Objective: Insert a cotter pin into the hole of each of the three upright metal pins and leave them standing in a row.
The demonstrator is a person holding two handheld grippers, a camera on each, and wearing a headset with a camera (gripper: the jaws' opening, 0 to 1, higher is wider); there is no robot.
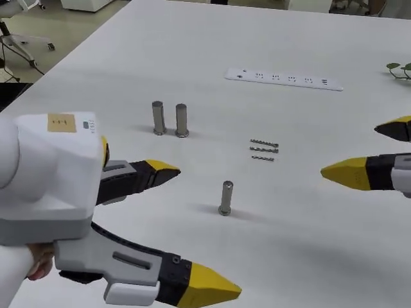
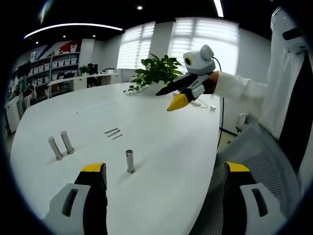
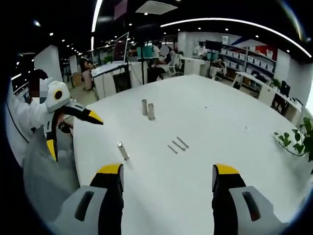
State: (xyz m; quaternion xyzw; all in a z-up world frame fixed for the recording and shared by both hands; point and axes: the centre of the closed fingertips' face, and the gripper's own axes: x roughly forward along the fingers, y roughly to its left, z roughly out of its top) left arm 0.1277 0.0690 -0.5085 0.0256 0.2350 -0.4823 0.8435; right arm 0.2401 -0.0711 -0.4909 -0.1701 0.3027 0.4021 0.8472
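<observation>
We're at a big white table [image 1: 308,38] in an open-plan office. We see bright windows [image 2: 205,44] with slatted blinds behind a potted plant [image 2: 155,72], and shelving [image 2: 54,63] along the wall. Curved ceiling light strips [image 3: 230,22] plus small downlights overhead. White power strip [image 1: 282,78] lies on the table's far side. Office chair base [image 1: 22,45] stands on pale floor [image 1: 70,25], and a grey mesh chair [image 2: 264,161] sits at the table edge.

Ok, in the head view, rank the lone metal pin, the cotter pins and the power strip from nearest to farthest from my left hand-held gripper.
1. The lone metal pin, upright just ahead of the left hand-held gripper.
2. The cotter pins, lying mid-table, farther right.
3. The power strip, far side of the table.
</observation>
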